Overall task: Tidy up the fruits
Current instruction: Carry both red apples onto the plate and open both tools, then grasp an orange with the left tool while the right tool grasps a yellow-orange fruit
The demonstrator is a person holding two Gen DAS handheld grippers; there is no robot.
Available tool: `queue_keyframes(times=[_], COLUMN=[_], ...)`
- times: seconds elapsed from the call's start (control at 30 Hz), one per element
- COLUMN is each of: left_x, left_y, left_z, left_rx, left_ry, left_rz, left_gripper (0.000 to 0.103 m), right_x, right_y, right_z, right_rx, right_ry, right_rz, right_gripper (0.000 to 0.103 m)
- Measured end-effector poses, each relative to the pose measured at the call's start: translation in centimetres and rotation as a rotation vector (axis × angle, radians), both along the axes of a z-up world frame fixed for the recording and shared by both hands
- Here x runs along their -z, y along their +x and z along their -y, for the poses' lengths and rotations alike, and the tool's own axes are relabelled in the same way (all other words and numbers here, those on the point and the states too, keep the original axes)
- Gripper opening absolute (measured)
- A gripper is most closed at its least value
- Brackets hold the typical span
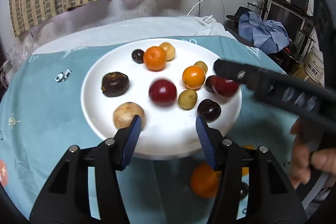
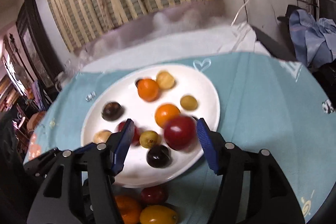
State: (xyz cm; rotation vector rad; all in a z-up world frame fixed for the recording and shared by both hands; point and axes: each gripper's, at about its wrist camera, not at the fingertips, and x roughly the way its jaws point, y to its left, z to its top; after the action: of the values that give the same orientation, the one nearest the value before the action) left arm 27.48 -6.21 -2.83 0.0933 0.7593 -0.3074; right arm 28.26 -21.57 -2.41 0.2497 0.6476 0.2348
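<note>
A white plate (image 1: 168, 135) on a teal cloth carries several fruits: two oranges (image 1: 155, 58), dark plums, yellow-green ones and a brown one (image 1: 115, 84). My left gripper (image 1: 168, 121) stands open over the plate's near edge with nothing between its fingers. Ahead of it lies a blurred red plum (image 1: 162, 92). My right gripper (image 2: 165, 122) is open too. Another red plum (image 2: 179, 132) sits between its fingers, close to the right finger and apart from the left one. The right gripper (image 1: 222, 70) also reaches in from the right in the left wrist view.
Off the plate, near me, lie an orange (image 2: 126, 207), a red plum (image 2: 153, 194) and a yellow fruit (image 2: 158, 216). A person's hand (image 1: 304, 163) holds the right gripper. A striped curtain hangs behind the table, and blue clothes (image 1: 266, 33) lie far right.
</note>
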Motion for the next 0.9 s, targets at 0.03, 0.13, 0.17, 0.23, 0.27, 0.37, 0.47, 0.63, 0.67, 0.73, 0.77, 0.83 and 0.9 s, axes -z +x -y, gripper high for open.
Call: queue_keyframes(times=[0.03,0.13,0.17,0.23,0.27,0.37,0.47,0.63,0.67,0.73,0.77,0.83,0.9], left_x=[-0.3,-0.7,-0.7,-0.4,-0.3,0.1,0.5,1.3,1.4,1.8,1.9,2.2,2.2], left_y=[-0.6,-2.2,-2.8,-4.4,-4.9,-6.5,-7.4,-7.1,-6.9,-6.3,-6.0,-5.7,-5.6], left_z=[-0.3,-1.0,-1.2,-1.4,-1.4,-0.7,0.3,1.7,1.9,2.2,2.4,2.7,2.6], left_rx=[-0.003,-0.011,-0.008,0.004,0.008,0.027,0.043,0.050,0.049,0.052,0.053,0.047,0.041], left_ry=[0.004,0.002,-0.003,-0.002,0.002,0.019,0.056,0.095,0.096,0.087,0.090,0.107,0.108], left_rz=[0.012,0.021,0.017,0.010,0.013,0.020,0.035,0.033,0.027,0.011,0.008,0.013,0.018], left_gripper=[0.059,0.063,0.063,0.066,0.067,0.070,0.070,0.071,0.071,0.071,0.072,0.076,0.079], right_x=[-0.4,-1.7,-1.9,-1.8,-1.5,-0.1,0.7,0.6,0.6,0.5,0.5,0.4,0.5], right_y=[-0.3,-2.0,-2.7,-4.2,-5.1,-7.1,-7.8,-7.5,-7.5,-7.6,-7.6,-7.6,-7.6], right_z=[0.0,0.2,0.3,0.8,1.0,2.2,3.3,4.2,4.2,4.3,4.2,4.2,4.1], right_rx=[-0.004,-0.014,-0.015,-0.017,-0.015,0.018,0.049,0.055,0.056,0.053,0.053,0.052,0.051], right_ry=[0.006,0.028,0.041,0.059,0.068,0.085,0.126,0.197,0.199,0.193,0.188,0.183,0.182], right_rz=[0.006,0.012,0.008,0.001,0.001,-0.023,-0.052,-0.075,-0.076,-0.071,-0.069,-0.070,-0.072], right_gripper=[0.062,0.063,0.065,0.071,0.073,0.073,0.073,0.073,0.073,0.074,0.074,0.074,0.074])
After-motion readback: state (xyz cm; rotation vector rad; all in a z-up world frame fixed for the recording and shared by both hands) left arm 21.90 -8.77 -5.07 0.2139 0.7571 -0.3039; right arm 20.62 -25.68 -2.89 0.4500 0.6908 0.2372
